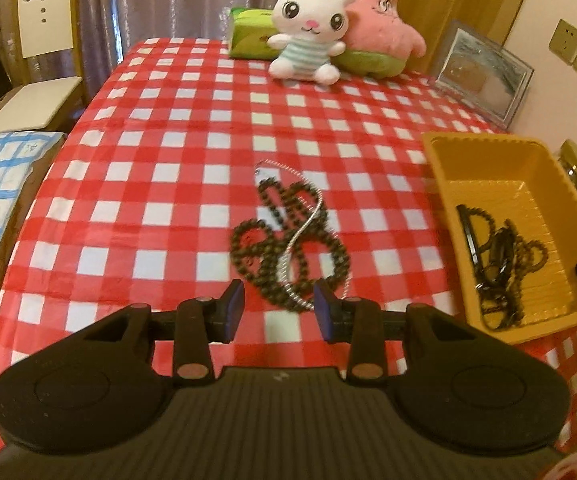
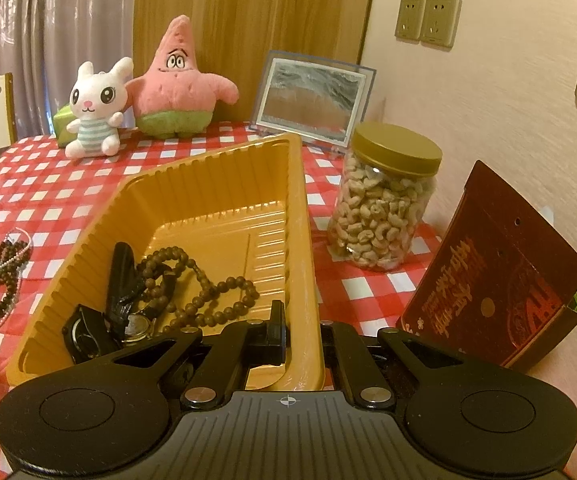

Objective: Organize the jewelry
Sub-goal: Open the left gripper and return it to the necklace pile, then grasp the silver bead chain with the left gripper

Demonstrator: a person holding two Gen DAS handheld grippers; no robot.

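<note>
The left gripper (image 1: pixel 279 306) hung over the red checked tablecloth (image 1: pixel 160 184) with its blue-padded fingers (image 1: pixel 235 309) spread apart and nothing between them; just ahead of its tips lay a tangle of dark bead strands (image 1: pixel 288 240) crossed by a thin silver chain (image 1: pixel 308 216); to the right stood the yellow tray (image 1: pixel 528 168), already holding a brown bead string (image 2: pixel 208 300), a wristwatch (image 2: pixel 138 326) and a black clip (image 2: pixel 118 280); the right gripper (image 2: pixel 302 336) had its fingers pinched on the tray's near right wall; a jar of cashews (image 2: pixel 384 216) and a dark red pouch (image 2: pixel 488 272) stood beside the tray; two plush toys (image 1: pixel 328 28) sat at the far edge
</note>
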